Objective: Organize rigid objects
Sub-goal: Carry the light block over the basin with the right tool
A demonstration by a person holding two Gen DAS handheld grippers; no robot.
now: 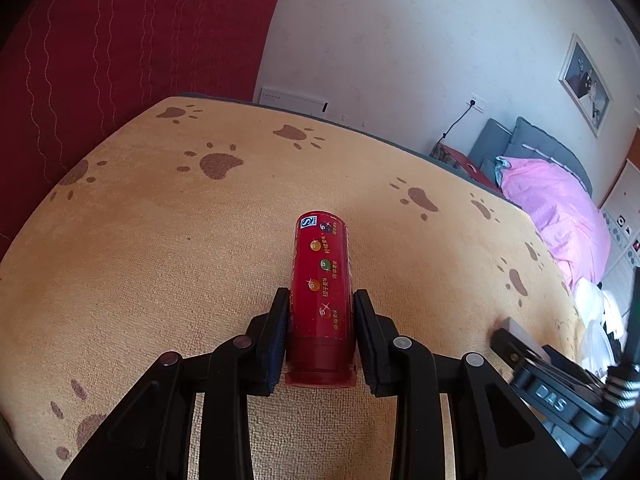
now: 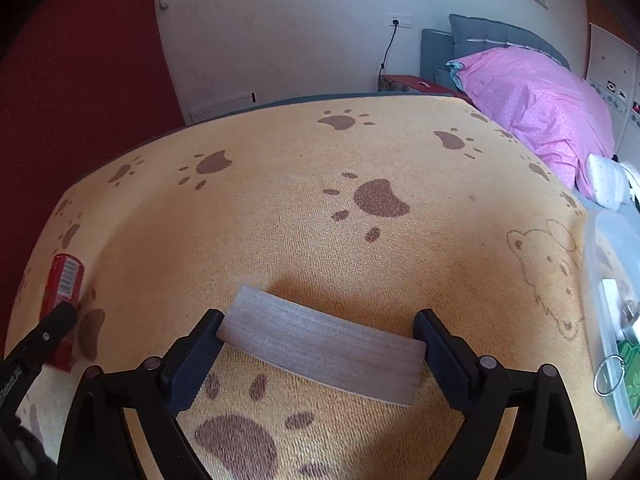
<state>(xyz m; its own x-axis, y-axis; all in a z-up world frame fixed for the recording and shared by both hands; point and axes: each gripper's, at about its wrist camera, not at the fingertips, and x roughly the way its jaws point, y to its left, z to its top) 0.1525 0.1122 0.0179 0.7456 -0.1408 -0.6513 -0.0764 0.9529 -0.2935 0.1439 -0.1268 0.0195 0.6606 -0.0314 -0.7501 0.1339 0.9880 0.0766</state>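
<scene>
Left gripper (image 1: 321, 336) pinches a red candy tube (image 1: 321, 300) near its cap end, both pads pressed flat to the tube's sides. Tube lies along the gripper's line, label up, coloured sweets and Chinese text printed on it, far end pointing away from the camera. Whether it rests on the cloth or is lifted just off it, cannot tell. Right wrist view shows the same tube at far left, barcode side visible, with the left gripper's black finger across its lower part.

Right gripper (image 2: 320, 356) stands spread wide around a flat grey wood-grain board (image 2: 320, 350). Board lies across the gap between the fingers, slightly slanted, its left end touching or just beside the left pad, its right end close to the right pad; cannot tell if the pads actually press on it. Board casts a shadow on the cloth behind it.

Both items sit over an orange paw-print cloth (image 2: 280, 240) with a bear outline at its right side. Clear plastic container (image 2: 612, 320) at the right edge of the right wrist view, holding small items including something green and a metal ring. Behind the cloth: white wall, red curtain (image 1: 100, 60) on the left, bed with pink bedding (image 2: 536, 100) and grey headboard on the right, a framed picture on the wall.
</scene>
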